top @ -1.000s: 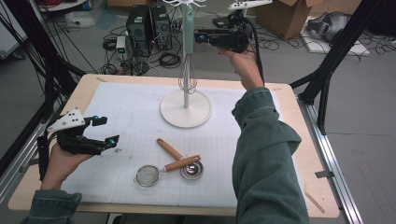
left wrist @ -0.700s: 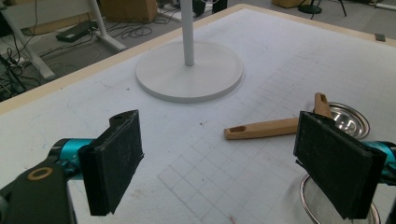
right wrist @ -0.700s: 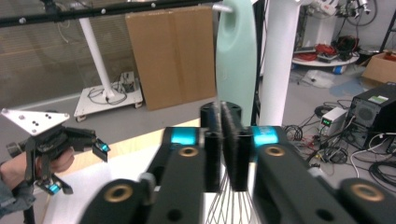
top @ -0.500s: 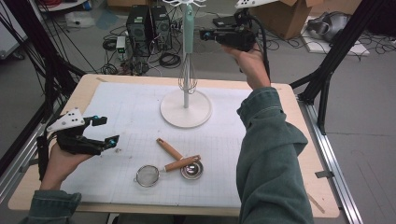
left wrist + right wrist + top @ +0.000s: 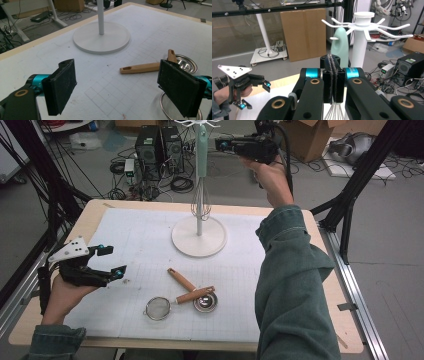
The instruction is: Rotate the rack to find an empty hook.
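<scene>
A white hook rack stands at the far middle of the mat, and a mint-handled whisk hangs from it. My right gripper is raised level with the whisk's handle, just to its right. In the right gripper view its pads are pressed flat together with nothing between them; the whisk handle and the rack lie beyond. My left gripper hovers low over the mat's left side, open and empty.
A small mesh strainer and a metal measuring cup, both with wooden handles, lie crossed at the near middle of the white mat. A sleeve spans the right side. Computers and cables sit on the floor behind.
My right gripper has risen a little beside the whisk's handle. The left gripper and the utensils on the mat have stayed put.
</scene>
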Tool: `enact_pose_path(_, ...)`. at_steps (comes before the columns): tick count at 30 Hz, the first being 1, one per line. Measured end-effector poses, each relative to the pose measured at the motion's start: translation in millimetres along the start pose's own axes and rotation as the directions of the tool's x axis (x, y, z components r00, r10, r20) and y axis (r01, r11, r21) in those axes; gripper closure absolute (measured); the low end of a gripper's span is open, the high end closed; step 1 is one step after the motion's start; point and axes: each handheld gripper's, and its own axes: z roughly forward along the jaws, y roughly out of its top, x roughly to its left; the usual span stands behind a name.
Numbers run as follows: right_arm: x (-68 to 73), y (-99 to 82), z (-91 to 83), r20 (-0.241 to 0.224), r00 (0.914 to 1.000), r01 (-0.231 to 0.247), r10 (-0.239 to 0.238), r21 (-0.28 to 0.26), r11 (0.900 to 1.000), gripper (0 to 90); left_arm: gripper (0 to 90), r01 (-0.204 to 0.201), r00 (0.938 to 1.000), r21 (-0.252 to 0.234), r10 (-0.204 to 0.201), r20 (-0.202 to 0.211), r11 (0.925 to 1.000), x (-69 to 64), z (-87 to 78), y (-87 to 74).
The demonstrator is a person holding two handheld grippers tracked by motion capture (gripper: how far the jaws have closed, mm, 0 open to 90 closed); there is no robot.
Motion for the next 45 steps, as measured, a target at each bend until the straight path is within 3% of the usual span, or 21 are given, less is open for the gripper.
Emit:
enact_pose_path(6,-2.5,0.2,1.8,0.02,0.9997,-0.012,0.013,-0.016,0.9998,89.7,15.9,-0.001,1.0,0.006,0.001,0.007,1.0,-1.6,1.9,-0.2)
enact_pose_path(12,-0.7,12.4,7.6,0.039,0.9991,-0.016,0.016,-0.002,0.9999,89.8,15.9,-0.006,1.0,0.005,0.006,0.008,1.0,-3.3,2.8,0.9)
enact_pose_path(18,-0.5,13.6,15.5,0.058,0.9982,-0.014,0.014,0.001,0.9999,89.8,15.9,0.001,1.0,0.0,-0.001,0.009,1.0,-3.2,1.9,0.4)
enact_pose_path(45,10.4,20.1,33.3,0.084,0.9964,0.003,-0.003,-0.002,1.0,89.9,15.8,0.002,1.0,-0.006,-0.002,0.005,1.0,-2.1,-1.9,1.4)
